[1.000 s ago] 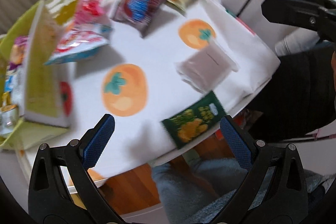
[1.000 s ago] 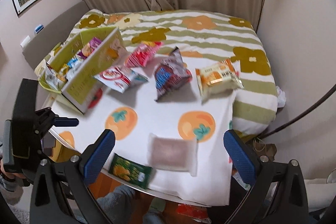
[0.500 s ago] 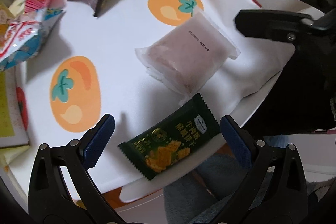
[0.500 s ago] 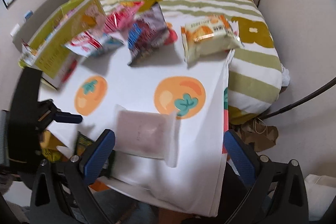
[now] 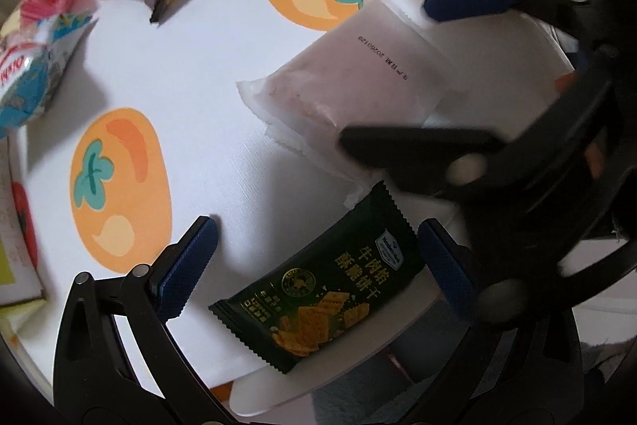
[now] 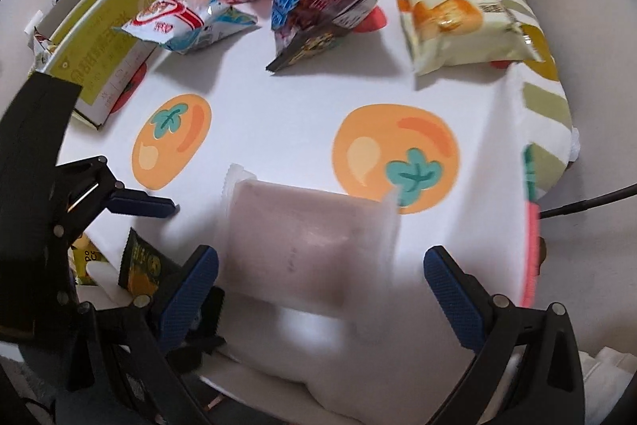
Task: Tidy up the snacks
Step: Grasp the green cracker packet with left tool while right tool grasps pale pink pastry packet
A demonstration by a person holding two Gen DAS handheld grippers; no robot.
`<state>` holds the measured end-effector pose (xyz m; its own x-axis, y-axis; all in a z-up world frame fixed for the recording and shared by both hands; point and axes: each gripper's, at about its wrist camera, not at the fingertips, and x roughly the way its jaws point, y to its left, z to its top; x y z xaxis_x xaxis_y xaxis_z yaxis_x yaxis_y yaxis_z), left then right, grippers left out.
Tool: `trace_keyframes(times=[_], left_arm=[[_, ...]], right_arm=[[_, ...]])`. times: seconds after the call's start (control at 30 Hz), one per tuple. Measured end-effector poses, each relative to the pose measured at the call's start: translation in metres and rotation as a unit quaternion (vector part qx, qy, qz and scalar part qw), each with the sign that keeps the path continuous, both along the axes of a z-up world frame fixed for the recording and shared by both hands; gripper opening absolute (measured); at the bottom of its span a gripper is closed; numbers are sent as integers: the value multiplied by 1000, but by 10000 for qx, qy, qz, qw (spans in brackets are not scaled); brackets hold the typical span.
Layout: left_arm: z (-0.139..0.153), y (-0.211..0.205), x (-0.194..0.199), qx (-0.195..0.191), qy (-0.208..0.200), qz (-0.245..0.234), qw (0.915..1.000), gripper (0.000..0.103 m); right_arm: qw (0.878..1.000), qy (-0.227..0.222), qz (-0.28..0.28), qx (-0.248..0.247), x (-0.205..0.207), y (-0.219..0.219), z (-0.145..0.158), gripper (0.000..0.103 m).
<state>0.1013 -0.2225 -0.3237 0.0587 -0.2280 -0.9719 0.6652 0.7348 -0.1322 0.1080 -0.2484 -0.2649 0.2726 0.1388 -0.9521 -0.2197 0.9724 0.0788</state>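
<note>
Two snacks lay at the near edge of the white tablecloth (image 6: 286,114) with the orange fruit print, and each gripper was lined up on a different one. The left gripper (image 5: 314,265) stood wide, nothing between its blue pads, and the dark green cracker packet (image 5: 318,293) lay directly between and just ahead of them, overhanging the table edge, its long axis running diagonally from near-left to far-right, so the pads faced its two short ends rather than its long sides. The right gripper (image 6: 320,289) was likewise spread wide and empty, straddling the pale pink translucent pouch (image 6: 306,237), whose long axis ran roughly across the gap from pad to pad; the right-wrist view was too blurred to show whether any pad touched it. The pouch lay just beyond the green packet, their corners nearly meeting. By this layout the left hand was nearer the green packet and the right hand nearer the pouch. The yellow-green cardboard box (image 6: 119,38), the likely destination, stood at the far left, well apart from both, with four more snack bags beside it.
</note>
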Motion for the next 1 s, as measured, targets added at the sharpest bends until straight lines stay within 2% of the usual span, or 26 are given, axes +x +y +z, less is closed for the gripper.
trace_keyframes(times=[0.1, 0.2, 0.4, 0.57, 0.73, 0.83, 0.93, 1.0], left_arm=[[-2, 3, -1, -16, -54, -111, 9999, 100], [-3, 7, -1, 82, -156, -220, 9996, 100], [-8, 27, 14, 420, -375, -86, 9984, 100], [-4, 41, 23, 321, -293, -77, 9990, 100], [4, 46, 20, 541, -435, -897, 9935, 100], [4, 37, 14, 742, -412, -1477, 9854, 99], [-2, 32, 8, 922, -425, -1954, 9754, 85], [-4, 29, 6, 836, -317, -2020, 9753, 79]], right_arm=[[10000, 69, 37, 13, 1, 7, -7, 103], [9995, 67, 169, -250, 2, 13, -13, 103], [9996, 91, 109, -235, 7, 4, -13, 103], [9997, 68, -42, -244, 12, -4, -13, 103], [9997, 89, -52, -243, 10, -6, -12, 103], [9996, 102, -18, -262, 10, -5, -11, 103], [9996, 139, -33, -261, 20, -5, -12, 103], [9995, 150, -62, -279, 22, -3, -13, 103]])
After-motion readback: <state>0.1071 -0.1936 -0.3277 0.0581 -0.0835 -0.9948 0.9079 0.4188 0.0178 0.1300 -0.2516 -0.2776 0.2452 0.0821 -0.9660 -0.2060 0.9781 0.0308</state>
